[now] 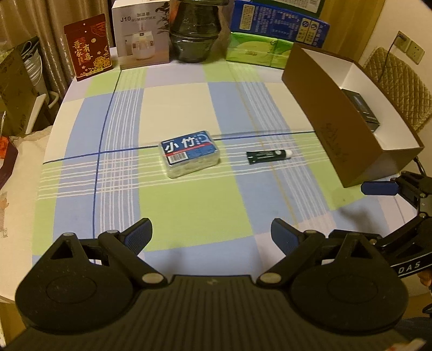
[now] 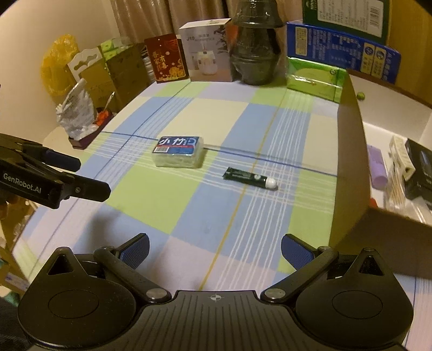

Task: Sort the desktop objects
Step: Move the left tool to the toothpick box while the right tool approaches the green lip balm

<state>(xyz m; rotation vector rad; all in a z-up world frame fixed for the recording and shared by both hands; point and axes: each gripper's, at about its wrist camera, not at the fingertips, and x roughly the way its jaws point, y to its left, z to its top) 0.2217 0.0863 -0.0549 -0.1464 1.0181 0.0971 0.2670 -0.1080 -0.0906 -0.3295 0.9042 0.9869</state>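
lying flat near the middle of the desk (image 1: 189,216), the clear plastic box with a blue label and barcode (image 1: 190,153) rests on the checked green, blue and cream cloth. just beside it, toward the carton, lies a small dark green tube with a white cap (image 1: 268,155), on its side and apart from the box, its cap pointing at the open brown cardboard carton with a white lining (image 1: 332,129). in the right wrist view the carton (image 2: 348,172) already holds a lilac cylinder (image 2: 377,170), a black box (image 2: 421,172) and some pale packets too blurred to name.

the left gripper (image 1: 212,235) hovers over the near part of the cloth, short of the box, its jaws wide apart with nothing between them. the right gripper (image 2: 214,249) hangs likewise, jaws spread and empty, beside the carton's near corner.

along the far edge of the desk stand a red card with gold characters (image 1: 89,58), a white humidifier box (image 1: 141,35), a dark glass vase (image 1: 195,32), a green tissue pack (image 1: 256,51) and a blue printed box (image 1: 280,23).
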